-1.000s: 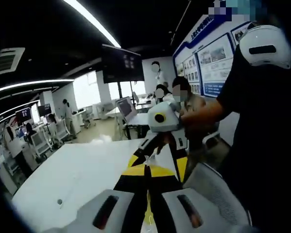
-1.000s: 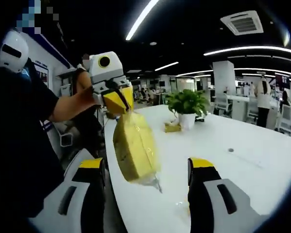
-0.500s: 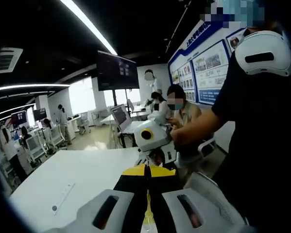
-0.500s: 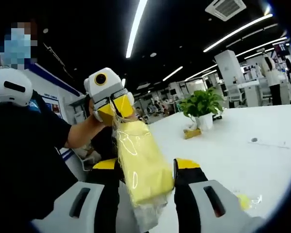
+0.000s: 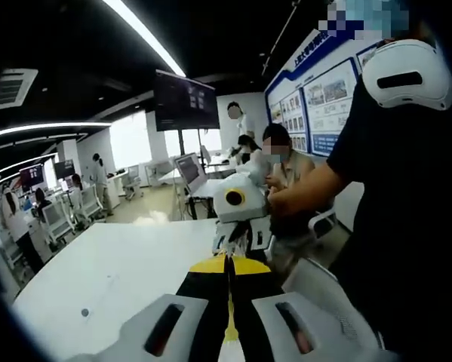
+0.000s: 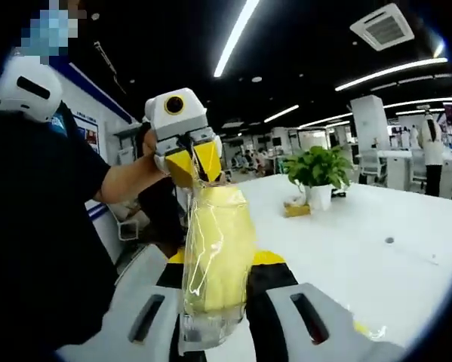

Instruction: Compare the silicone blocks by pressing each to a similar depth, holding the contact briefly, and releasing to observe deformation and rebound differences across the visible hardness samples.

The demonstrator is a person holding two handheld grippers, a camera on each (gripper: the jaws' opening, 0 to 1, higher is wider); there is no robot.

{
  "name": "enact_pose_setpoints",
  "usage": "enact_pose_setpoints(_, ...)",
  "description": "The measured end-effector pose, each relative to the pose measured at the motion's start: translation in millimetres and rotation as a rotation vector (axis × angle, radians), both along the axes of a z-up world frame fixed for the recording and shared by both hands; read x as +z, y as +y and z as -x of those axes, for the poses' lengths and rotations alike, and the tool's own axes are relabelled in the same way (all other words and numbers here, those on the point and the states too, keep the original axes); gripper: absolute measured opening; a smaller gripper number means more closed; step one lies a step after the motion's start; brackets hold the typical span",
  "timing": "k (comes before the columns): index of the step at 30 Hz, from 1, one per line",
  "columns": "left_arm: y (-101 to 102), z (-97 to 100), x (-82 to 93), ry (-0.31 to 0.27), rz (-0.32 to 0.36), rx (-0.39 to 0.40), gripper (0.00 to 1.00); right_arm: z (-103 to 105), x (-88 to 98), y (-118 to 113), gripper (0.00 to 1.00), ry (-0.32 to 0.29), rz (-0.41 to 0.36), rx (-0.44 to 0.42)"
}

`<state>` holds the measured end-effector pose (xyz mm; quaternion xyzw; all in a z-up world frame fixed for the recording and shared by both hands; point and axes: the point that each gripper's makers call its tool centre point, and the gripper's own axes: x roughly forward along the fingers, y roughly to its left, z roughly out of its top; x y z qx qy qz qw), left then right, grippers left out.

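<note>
While the block (image 6: 216,253) hangs in its clear bag (image 6: 210,317) off the table (image 6: 346,226), both grippers have hold of it at opposite ends. Its long axis runs from the left gripper (image 6: 189,167), which pinches the bag's top edge with narrow jaws, down to the right gripper (image 6: 214,302), whose jaws sit close against the block's lower sides. So the block lies straight ahead of the right gripper, between its jaws, and the squeeze would act across the block's short width. The right gripper looks nearer the block's bulk, so the press seems to be its job, with the left only steadying.

From the left gripper view, its own jaws (image 5: 229,298) are nearly together on a thin yellowish edge, probably the bag, though that is hard to make out; the right gripper (image 5: 239,240) faces it just beyond. A plant (image 6: 320,170) stands farther along the table, well apart.
</note>
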<state>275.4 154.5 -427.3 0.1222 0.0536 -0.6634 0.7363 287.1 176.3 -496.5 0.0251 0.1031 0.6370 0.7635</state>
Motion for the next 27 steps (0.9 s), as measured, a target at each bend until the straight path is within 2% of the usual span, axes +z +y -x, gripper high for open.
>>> enact_pose_setpoints(3,1.5,-0.4,-4.7,-0.008,-0.018,0.012,0.00,0.0,-3.1,0.5,0.08,-0.010,0.016,0.004)
enact_pose_setpoints(7,1.4,-3.1,1.0,-0.017,0.008,0.029,0.00,-1.6,4.1,-1.4,0.06,-0.024,0.029,0.004)
enact_pose_setpoints(9,0.9,-3.9,4.6,-0.012,0.022,0.033,0.00,-5.1,9.0,-4.0,0.06,-0.009,0.035,-0.013)
enact_pose_setpoints(10,-0.2,-6.3,7.5,-0.024,0.034,0.042,0.00,-4.9,10.5,-5.1,0.06,0.025,0.028,-0.012)
enact_pose_setpoints(14,-5.0,-6.3,11.3,-0.037,0.042,0.039,0.00,-9.3,14.8,-10.4,0.06,-0.039,0.041,-0.051)
enact_pose_setpoints(19,-6.1,-5.4,16.0,-0.045,0.057,0.037,0.00,-9.0,18.7,-11.6,0.05,-0.066,0.049,-0.055)
enact_pose_setpoints(20,-5.9,-5.4,16.0,-0.045,0.058,0.038,0.00,-12.2,19.6,-12.1,0.05,-0.101,0.053,-0.073)
enact_pose_setpoints(21,-5.6,-5.3,15.7,-0.049,0.054,0.039,0.00,-9.6,18.2,-11.7,0.05,-0.084,0.056,-0.058)
enact_pose_setpoints(25,-5.0,-4.9,15.6,-0.053,0.050,0.041,0.00,-10.7,18.6,-11.4,0.05,-0.102,0.061,-0.065)
enact_pose_setpoints(27,-4.4,-5.6,15.3,-0.050,0.054,0.050,0.00,-10.8,18.1,-11.1,0.06,-0.092,0.065,-0.062)
